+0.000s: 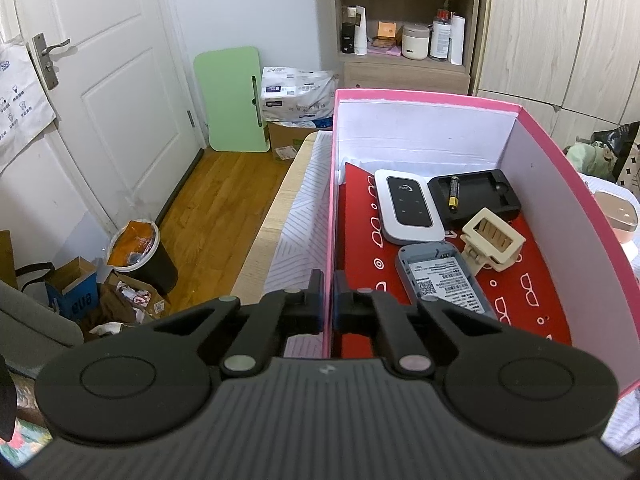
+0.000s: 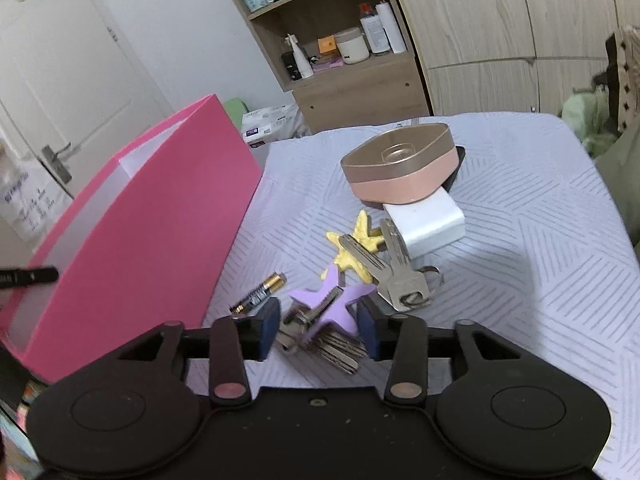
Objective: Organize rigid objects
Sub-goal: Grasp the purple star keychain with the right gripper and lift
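Straddling the purple star (image 2: 334,302) and the key bunch (image 2: 332,344) under it, right gripper (image 2: 318,330) sits partly open; pads stand clear on both sides of the star, no contact visible. Star sits on top of the keys, on the patterned cloth (image 2: 500,240) covering the counter.

From the star in the right wrist view:
- 10 o'clock, just beside: loose battery (image 2: 260,292) lying flat, close to the pink box (image 2: 160,216) wall.
- 1 o'clock: yellow star (image 2: 356,250) with two silver keys (image 2: 394,276) across it; the keys' ring touches the white charger (image 2: 430,226).
- 12–1 o'clock, further out: rose-gold case (image 2: 400,168) resting on the charger.
- 9–11 o'clock: pink box, open top.

Left gripper (image 1: 328,300) is closed down on the box's left wall, one finger outside, one inside, wall pinched between them.

Box contents in the left wrist view, on the red printed liner (image 1: 520,292):
- centre: white-and-black router (image 1: 408,210).
- 5 o'clock of it: grey device (image 1: 440,280), label side up.
- 3 o'clock: black tray (image 1: 476,196) with a second battery (image 1: 454,196) in it.
- between tray and grey device: cream clip (image 1: 494,238), tilted.
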Demonstrator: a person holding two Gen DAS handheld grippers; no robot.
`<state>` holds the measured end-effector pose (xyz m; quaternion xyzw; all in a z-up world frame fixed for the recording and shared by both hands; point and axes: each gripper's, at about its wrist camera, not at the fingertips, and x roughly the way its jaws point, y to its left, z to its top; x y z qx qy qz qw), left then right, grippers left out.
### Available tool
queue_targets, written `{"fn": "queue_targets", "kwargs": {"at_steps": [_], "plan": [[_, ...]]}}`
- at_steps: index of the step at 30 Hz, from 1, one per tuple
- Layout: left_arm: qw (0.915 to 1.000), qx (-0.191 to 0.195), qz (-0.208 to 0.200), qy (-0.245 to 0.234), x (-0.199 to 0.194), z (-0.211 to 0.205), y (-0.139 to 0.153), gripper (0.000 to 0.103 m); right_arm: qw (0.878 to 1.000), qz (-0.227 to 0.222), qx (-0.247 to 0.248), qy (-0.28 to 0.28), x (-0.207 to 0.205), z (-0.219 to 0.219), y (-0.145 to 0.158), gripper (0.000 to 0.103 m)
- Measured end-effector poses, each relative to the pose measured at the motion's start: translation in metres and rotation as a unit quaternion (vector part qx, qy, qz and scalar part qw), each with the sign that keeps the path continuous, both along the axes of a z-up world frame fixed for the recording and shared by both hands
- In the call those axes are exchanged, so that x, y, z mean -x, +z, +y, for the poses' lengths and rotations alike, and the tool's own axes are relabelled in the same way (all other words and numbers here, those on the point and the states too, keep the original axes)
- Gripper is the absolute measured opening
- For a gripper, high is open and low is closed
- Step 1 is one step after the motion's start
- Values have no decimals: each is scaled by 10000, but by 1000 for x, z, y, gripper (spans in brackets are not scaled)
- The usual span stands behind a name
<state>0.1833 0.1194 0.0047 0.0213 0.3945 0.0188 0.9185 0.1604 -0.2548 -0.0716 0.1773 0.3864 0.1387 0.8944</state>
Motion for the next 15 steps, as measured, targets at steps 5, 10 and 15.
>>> {"fn": "queue_targets", "kwargs": {"at_steps": [5,10,15], "plan": [[10000,10,-5,-1,0,0,0,4,9990,30,416,-131,-14,20,5,57],[10000,7,-4,-21,1,-1,0,4,9971,-40,738,-201,-13,26,8,35],[10000,1,0,-58,2,-1,1,4,9992,-91,344,-182,-9,13,13,15]]}}
